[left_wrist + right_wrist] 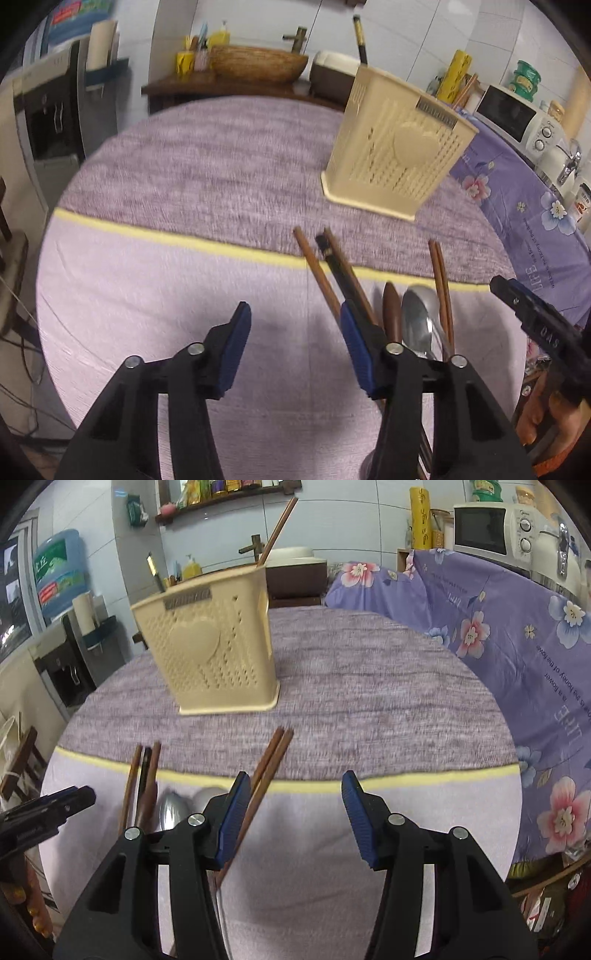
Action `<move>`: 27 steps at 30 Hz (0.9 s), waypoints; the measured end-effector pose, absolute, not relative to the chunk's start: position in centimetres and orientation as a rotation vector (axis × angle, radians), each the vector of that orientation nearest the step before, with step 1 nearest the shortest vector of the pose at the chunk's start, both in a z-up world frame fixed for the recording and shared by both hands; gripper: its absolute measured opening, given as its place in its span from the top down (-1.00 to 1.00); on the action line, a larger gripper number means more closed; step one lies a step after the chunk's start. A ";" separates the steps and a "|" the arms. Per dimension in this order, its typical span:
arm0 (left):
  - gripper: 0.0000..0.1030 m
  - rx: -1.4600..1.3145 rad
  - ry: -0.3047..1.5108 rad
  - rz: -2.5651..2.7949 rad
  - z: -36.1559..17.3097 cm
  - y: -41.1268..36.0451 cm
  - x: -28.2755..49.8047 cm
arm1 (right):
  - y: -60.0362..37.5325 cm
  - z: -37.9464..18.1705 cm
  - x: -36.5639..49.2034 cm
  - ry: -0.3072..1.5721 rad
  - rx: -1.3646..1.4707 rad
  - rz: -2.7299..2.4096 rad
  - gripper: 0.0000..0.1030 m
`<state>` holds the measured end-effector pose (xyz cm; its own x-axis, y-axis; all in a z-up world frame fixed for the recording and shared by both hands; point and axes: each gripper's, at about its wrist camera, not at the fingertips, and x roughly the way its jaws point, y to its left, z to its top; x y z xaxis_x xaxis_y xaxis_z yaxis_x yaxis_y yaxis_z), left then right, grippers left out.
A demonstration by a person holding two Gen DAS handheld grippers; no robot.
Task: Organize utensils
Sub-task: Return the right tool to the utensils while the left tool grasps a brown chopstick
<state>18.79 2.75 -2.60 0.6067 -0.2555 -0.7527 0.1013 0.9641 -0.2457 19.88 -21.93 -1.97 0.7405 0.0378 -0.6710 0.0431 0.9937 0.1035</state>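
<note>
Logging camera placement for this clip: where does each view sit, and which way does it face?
Left wrist: on the left gripper, angled down over the lilac tablecloth; its open blue-padded fingers show, the right gripper at right.
Right wrist: on the right gripper, open, facing likewise; the left gripper enters left.
Shared: cream perforated plastic utensil holder, brown wooden chopsticks, metal spoon.

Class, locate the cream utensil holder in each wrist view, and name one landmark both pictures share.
Left wrist view: the cream utensil holder stands upper right of centre, beyond the loose chopsticks.
Right wrist view: the holder stands upper left of centre.
Shared landmark: the yellow stripe across the tablecloth.
</note>
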 end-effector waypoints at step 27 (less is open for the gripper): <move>0.64 -0.066 0.999 -0.123 -4.4 -1.1 25.0 | -18.8 -0.9 17.8 0.704 0.052 0.035 -0.01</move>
